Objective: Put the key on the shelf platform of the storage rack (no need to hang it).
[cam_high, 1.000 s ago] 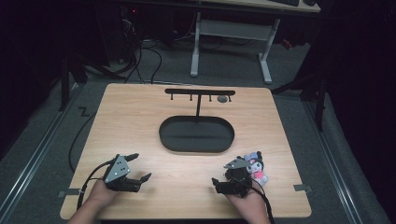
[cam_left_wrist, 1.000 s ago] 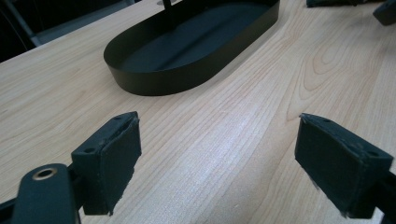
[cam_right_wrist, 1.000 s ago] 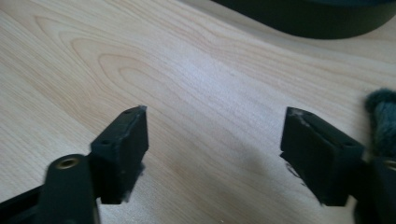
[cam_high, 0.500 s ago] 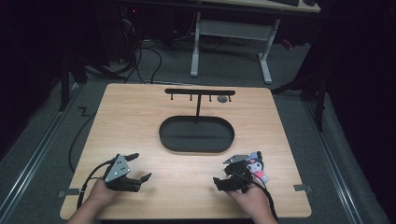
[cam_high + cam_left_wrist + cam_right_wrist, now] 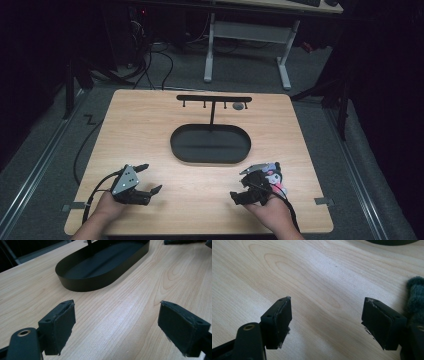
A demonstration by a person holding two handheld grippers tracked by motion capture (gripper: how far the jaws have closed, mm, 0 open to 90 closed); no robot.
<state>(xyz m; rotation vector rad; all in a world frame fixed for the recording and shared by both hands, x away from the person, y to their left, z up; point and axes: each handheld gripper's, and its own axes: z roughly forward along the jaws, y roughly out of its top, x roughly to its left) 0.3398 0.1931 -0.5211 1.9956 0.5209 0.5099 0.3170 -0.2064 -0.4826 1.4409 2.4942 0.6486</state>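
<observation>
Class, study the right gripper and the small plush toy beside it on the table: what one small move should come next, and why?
Probably swing the right gripper toward the plush toy until the toy sits between its jaws. The jaws have just been opening, with only bare table between them. The toy's dark fuzzy edge lies just outside one jaw, so closing now would likely catch nothing.

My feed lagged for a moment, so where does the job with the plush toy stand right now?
Done so far: nothing visible; the oval tray and the hook rack hold no toy. In hand: the right gripper has just been opening, nothing between its jaws, with the plush toy lying on the table beside it. The left gripper waits open over bare wood. Left: probably grasping the toy and placing it.
</observation>
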